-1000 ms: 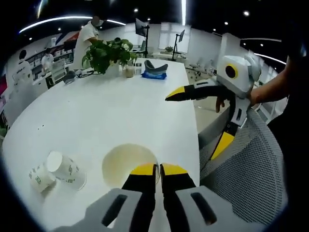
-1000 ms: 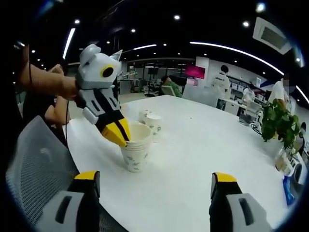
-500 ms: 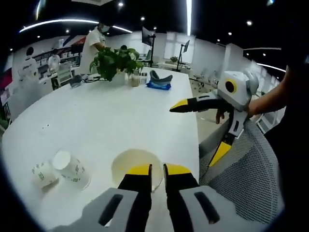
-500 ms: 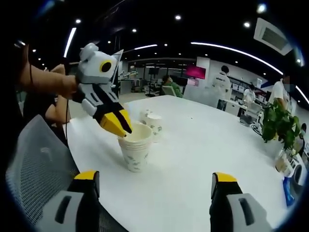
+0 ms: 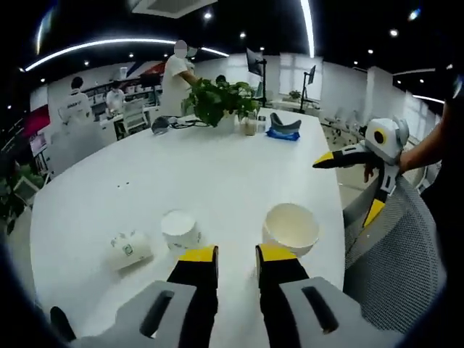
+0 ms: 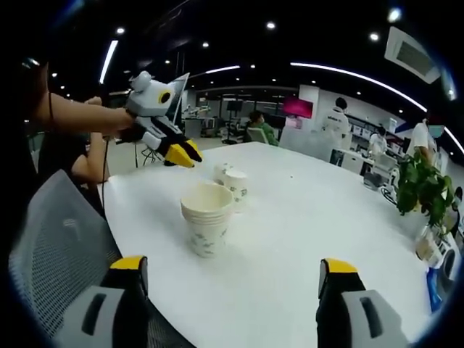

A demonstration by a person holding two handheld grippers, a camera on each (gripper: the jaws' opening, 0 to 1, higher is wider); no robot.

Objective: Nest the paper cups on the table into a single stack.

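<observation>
1. Left tool (image 5: 237, 254): the left gripper view shows its yellow-tipped jaws near together with a narrow gap between them, holding nothing. In the right gripper view it (image 6: 184, 154) hangs in the air above and behind the stack of cups, clear of it.
2. Right tool (image 6: 232, 274): jaws spread wide, one at each lower corner of the right gripper view, nothing between them. In the left gripper view it (image 5: 351, 185) sits off the table's right edge, held by a hand (image 5: 371, 168), jaws parted.
3. Stack of cups (image 6: 206, 228): several white paper cups nested upright, standing on the white table (image 6: 290, 239) near its edge. In the left gripper view the stack (image 5: 290, 229) stands just ahead and right of the left tool's jaws.
4. Loose cups: two remain unstacked. One cup (image 5: 180, 230) is near the left jaw tip, its white end toward the camera; a second cup (image 5: 130, 248) lies on its side further left. In the right gripper view both appear together (image 6: 230, 181) behind the stack.
5. Surroundings: a potted plant (image 5: 221, 100) and a blue item (image 5: 283, 134) at the table's far end; a mesh chair back (image 5: 395, 268) at the near edge.
</observation>
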